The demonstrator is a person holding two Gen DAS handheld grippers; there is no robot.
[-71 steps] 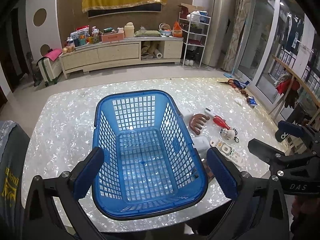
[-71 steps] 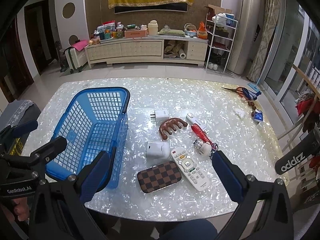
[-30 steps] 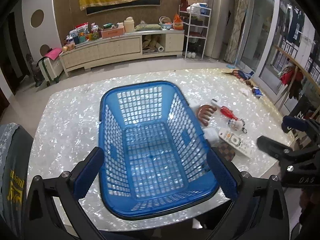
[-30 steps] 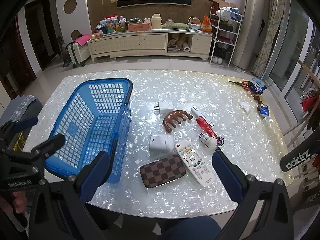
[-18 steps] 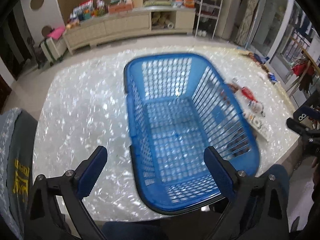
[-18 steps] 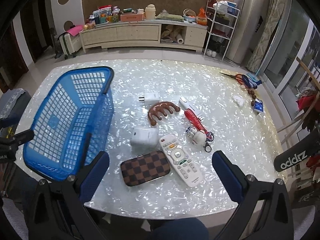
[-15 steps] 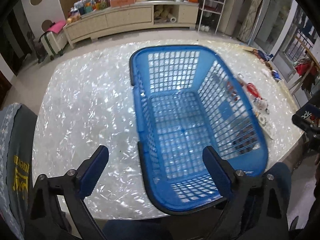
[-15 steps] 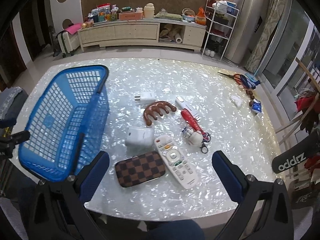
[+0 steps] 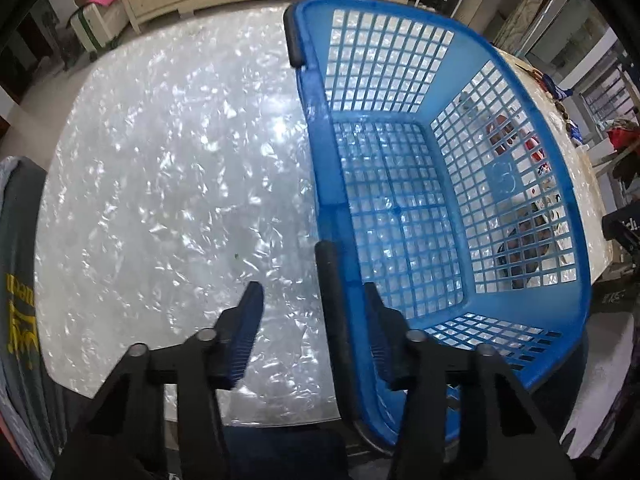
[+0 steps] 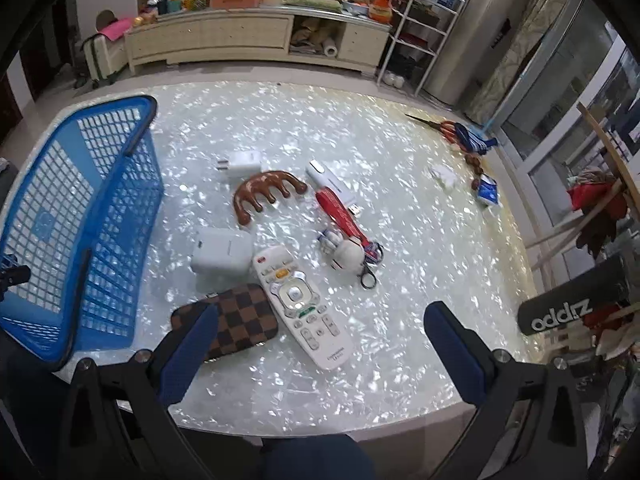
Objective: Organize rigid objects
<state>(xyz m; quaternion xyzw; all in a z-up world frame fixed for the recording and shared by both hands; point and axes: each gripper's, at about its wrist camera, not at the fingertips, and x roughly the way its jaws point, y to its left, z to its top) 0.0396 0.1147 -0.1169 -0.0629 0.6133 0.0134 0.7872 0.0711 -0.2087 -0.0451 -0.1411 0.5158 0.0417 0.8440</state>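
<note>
A blue mesh basket (image 9: 520,184) stands on the table's left part; it also shows in the right wrist view (image 10: 80,216). My left gripper (image 9: 314,300) straddles its near-left rim and black handle (image 9: 332,312), its jaws narrowed but a gap still shows beside the rim. My right gripper (image 10: 320,320) is open and empty above the table's near edge. Before it lie a white remote (image 10: 304,304), a checkered brown case (image 10: 236,320), a white box (image 10: 222,254), a brown wooden massager (image 10: 264,194), a white charger (image 10: 242,163), a red-strapped keychain figure (image 10: 346,240) and a white stick (image 10: 330,182).
The table is white mother-of-pearl (image 10: 280,120). Scissors (image 10: 452,128) and small items (image 10: 486,192) lie at its far right edge. A sideboard (image 10: 240,40) and a shelf rack (image 10: 424,28) stand behind. A black Zippo-marked object (image 10: 576,300) shows at right.
My left gripper has swung left and come down over the basket's left rim, its jaws narrowing from wide open. The right gripper has dropped a little closer to the objects.
</note>
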